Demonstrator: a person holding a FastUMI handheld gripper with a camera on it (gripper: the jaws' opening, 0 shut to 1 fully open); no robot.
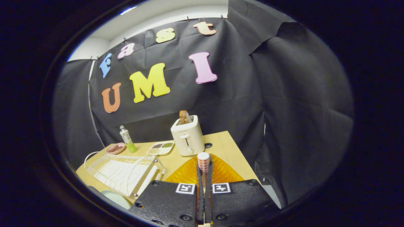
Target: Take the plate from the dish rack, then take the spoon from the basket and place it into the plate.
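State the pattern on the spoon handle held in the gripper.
Orange-and-white check on the spoon handle, clamped between the gripper fingers, gripper view.

Toaster (187, 136) ahead blocks; table (225, 148) right free (edge).

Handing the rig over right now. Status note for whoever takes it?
Gripper: shut on the spoon, whose checked handle end sticks out past the fingertips.
Plate: orange, out of the dish rack, flat on the table just beneath and ahead of the fingers, in front of the toaster.
Done: plate out, spoon in grip.
Left: lower the spoon into the plate, then open.
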